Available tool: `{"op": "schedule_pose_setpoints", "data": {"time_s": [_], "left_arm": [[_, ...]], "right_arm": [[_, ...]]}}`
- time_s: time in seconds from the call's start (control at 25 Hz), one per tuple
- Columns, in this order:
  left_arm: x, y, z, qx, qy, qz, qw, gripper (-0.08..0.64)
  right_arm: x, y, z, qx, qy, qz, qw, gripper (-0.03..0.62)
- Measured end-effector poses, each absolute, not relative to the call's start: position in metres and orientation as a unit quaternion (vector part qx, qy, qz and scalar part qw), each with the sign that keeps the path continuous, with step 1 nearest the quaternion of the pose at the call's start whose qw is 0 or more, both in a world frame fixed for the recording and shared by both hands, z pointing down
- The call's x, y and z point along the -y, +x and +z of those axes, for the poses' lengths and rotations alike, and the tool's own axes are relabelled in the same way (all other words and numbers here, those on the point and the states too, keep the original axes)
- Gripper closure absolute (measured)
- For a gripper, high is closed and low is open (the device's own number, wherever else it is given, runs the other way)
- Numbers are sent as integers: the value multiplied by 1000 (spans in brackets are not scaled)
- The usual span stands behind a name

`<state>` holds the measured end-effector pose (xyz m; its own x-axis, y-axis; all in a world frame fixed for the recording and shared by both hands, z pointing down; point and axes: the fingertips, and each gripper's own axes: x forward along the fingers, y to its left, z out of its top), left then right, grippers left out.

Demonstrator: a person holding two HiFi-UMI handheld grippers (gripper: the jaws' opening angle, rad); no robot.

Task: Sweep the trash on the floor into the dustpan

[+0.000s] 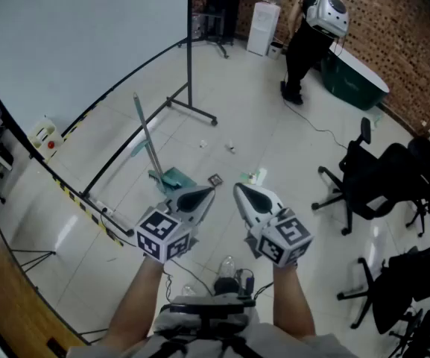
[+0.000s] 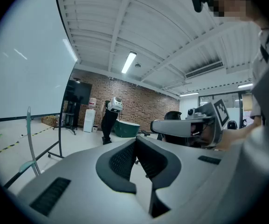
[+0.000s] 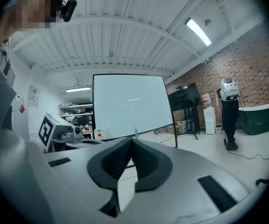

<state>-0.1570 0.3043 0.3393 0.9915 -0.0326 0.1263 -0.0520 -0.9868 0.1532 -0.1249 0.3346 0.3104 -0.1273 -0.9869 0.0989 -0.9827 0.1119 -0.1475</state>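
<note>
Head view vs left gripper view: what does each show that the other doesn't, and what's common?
Head view only: trash on the floor, and the left gripper seen from outside, marker cube included.
Left gripper view only: the ceiling and its strip light.
Both: whiteboard, dustpan, green tub, right gripper.

This looks like an open office or lab workspace. A large white screen on a wheeled stand fills one side, black swivel office chairs cluster on the other, and a water dispenser stands by the brick wall. The pale tiled floor carries striped hazard tape. Strip lights hang from a ribbed white ceiling, and stocked shelves line the far side.
</note>
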Motion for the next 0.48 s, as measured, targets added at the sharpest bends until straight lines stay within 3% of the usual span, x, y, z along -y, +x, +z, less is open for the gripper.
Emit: {"op": "schedule_pose_setpoints", "data": {"time_s": [0.48], "left_arm": [[-248, -109, 369, 87, 989, 79, 85, 554]], "right_arm": [[-288, -60, 324, -771, -630, -91, 12, 592]]}}
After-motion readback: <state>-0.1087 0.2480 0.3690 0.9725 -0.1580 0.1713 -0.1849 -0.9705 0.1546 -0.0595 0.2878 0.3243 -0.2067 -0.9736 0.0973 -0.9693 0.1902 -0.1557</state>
